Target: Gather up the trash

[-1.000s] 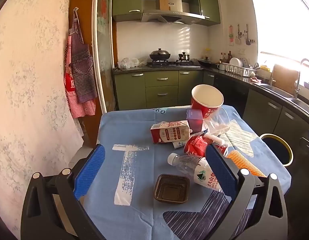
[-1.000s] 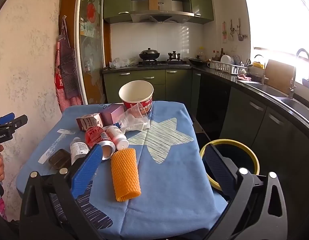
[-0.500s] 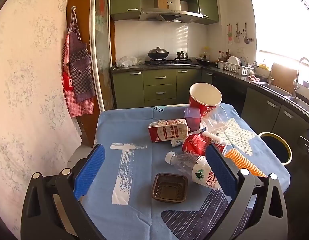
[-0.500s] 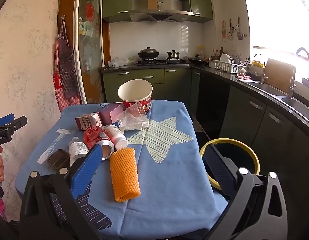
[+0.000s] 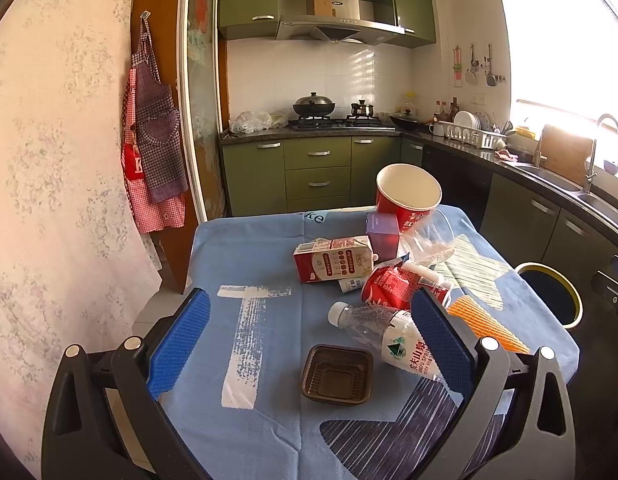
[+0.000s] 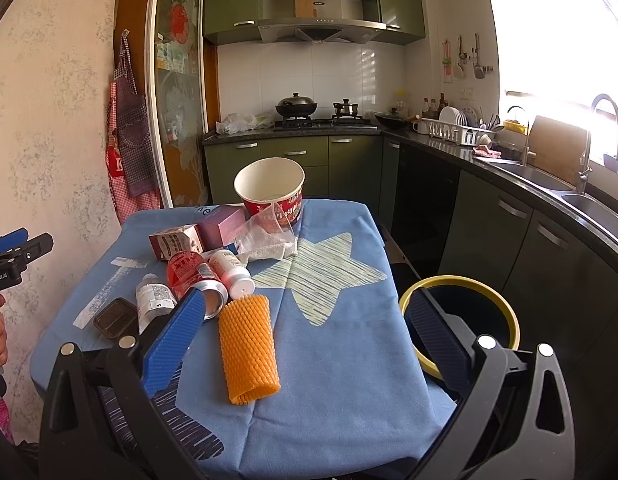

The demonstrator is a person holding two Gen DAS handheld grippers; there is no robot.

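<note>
Trash lies on a blue-clothed table (image 5: pixel 249 240): a brown plastic tray (image 5: pixel 336 369), a clear water bottle (image 5: pixel 385 336), a red can (image 5: pixel 389 286), a milk carton (image 5: pixel 333 258), a purple box (image 5: pixel 383 232), a red paper bucket (image 5: pixel 407 196), a clear bag (image 5: pixel 433 238) and an orange foam net (image 6: pixel 248 350). My left gripper (image 5: pixel 309 342) is open and empty, above the near table edge, with the tray between its fingers in view. My right gripper (image 6: pixel 305 336) is open and empty, just behind the orange net. A yellow-rimmed black bin (image 6: pixel 465 316) stands right of the table.
Green kitchen cabinets (image 5: pixel 317 172) and a stove with pots stand behind the table. A dark counter with a sink (image 6: pixel 549 184) runs along the right. Aprons (image 5: pixel 153 148) hang on the left wall. The left gripper also shows at the left edge of the right wrist view (image 6: pixel 13 256).
Both views have shifted very slightly, the left gripper drifting a little to the right. Nothing on the table has moved and both grippers stay open.
</note>
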